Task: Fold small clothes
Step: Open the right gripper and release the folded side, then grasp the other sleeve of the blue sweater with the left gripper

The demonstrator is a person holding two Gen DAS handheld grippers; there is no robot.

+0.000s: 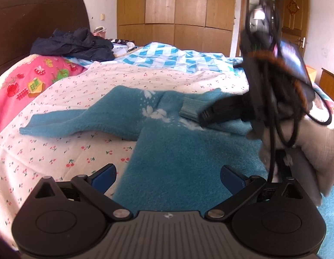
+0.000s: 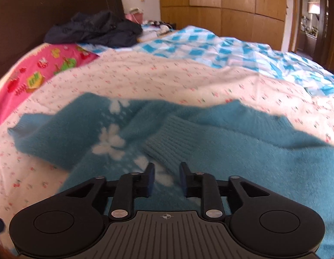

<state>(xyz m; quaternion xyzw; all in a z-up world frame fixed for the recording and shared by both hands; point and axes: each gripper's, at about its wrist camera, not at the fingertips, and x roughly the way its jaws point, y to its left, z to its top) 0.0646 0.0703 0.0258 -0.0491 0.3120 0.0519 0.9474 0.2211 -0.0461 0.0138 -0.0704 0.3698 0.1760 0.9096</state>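
A small teal fuzzy sweater (image 1: 180, 151) with white flower patterns lies on the bed. One sleeve (image 1: 65, 120) stretches out to the left; the other sleeve's ribbed cuff (image 1: 189, 108) is folded onto the body. My left gripper (image 1: 167, 177) is open and empty above the sweater's lower body. My right gripper (image 1: 204, 114) shows in the left wrist view, right at the cuff. In the right wrist view the sweater (image 2: 242, 151) fills the foreground, and my right gripper (image 2: 166, 180) is partly open just behind the ribbed cuff (image 2: 173, 144), holding nothing.
The bed has a white cherry-print cover (image 1: 59, 155), a pink cartoon pillow (image 1: 31, 79), a blue checked quilt (image 1: 167, 58) and a dark jacket (image 1: 74, 45) by the brown headboard (image 1: 33, 21). Wooden wardrobes (image 1: 177, 10) and a door (image 1: 296, 15) stand behind.
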